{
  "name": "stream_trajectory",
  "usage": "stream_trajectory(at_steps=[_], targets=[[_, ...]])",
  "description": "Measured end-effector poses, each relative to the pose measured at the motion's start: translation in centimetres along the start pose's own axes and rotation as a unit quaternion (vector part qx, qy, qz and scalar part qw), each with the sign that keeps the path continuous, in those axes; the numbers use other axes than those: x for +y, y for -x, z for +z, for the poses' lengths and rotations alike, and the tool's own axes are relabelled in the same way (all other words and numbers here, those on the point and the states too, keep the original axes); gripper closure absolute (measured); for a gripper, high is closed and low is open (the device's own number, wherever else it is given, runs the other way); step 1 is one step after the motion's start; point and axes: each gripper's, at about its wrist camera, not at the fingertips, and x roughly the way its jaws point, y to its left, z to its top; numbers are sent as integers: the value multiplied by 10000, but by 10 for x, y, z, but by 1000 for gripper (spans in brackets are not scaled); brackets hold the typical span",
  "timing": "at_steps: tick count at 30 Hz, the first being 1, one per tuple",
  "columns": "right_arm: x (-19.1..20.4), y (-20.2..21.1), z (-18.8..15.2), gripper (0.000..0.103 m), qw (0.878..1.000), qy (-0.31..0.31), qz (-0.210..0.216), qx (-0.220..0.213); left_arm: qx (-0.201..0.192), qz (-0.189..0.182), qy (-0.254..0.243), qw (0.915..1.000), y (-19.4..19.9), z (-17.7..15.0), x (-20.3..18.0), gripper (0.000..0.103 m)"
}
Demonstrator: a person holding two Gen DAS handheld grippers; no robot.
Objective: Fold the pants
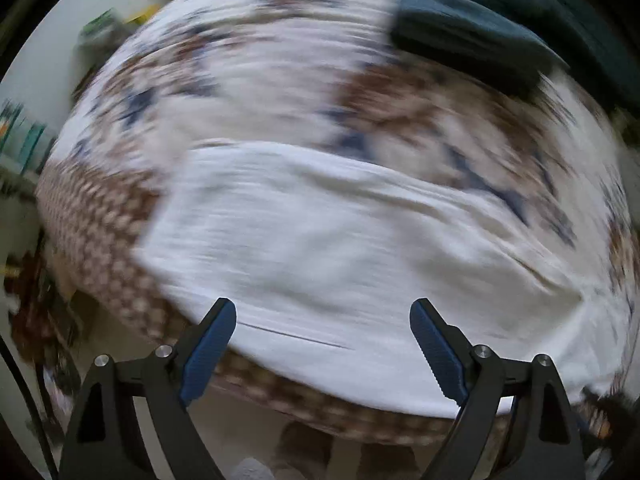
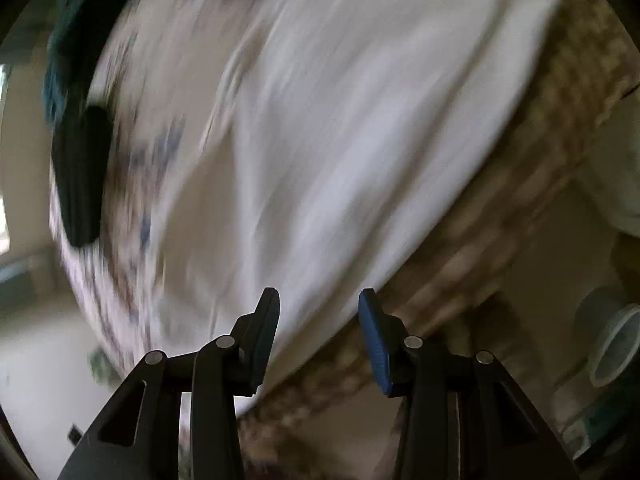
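Note:
White pants lie spread flat on a bed with a white, brown and blue patterned cover. Both views are motion-blurred. My left gripper is open and empty, held just above the pants' near edge. In the right wrist view the pants run diagonally across the bed. My right gripper is open and empty, over the pants' edge near the bed's brown checked border.
A dark teal folded cloth or pillow lies at the far right of the bed; it also shows in the right wrist view. Cluttered shelves stand left of the bed. A clear plastic container sits on the floor at right.

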Motion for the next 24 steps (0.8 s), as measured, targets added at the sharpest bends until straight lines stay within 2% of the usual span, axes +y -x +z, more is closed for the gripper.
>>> stream_trajectory(at_steps=[2, 6, 10, 11, 12, 14, 15, 16, 21, 22, 24], targets=[[-30, 24, 45, 59, 9988, -270, -62, -394, 116, -79, -348, 9993, -7, -7, -56, 14], [-81, 50, 127, 59, 9929, -761, -215, -894, 484, -391, -656, 9959, -20, -16, -143, 14], [-113, 40, 192, 59, 9914, -911, -270, -898, 506, -388, -1059, 9923, -25, -24, -215, 14], [-117, 33, 206, 59, 9918, -838, -496, -827, 519, -377, -1121, 9916, -28, -24, -225, 14], [-122, 25, 216, 59, 9923, -839, -544, -734, 530, -363, -1188, 9908, -29, -26, -237, 14], [-124, 15, 223, 68, 9929, -875, -295, -752, 530, -293, -1355, 9889, -31, -28, -255, 14], [-122, 16, 225, 89, 9930, -726, -407, -841, 517, -235, -1428, 9881, -32, -27, -262, 14], [-121, 18, 225, 93, 9929, -617, -454, -916, 519, -187, -1476, 9875, -34, -27, -265, 14], [-130, 57, 204, 95, 9862, -745, -467, -1400, 513, 31, -1603, 9857, -40, -29, -272, 14], [-138, 64, 203, 95, 9849, -834, -477, -1442, 539, 53, -1596, 9857, -43, -29, -272, 14], [-148, 62, 200, 95, 9867, -938, -390, -1266, 573, 95, -1579, 9857, -47, -30, -272, 14]])
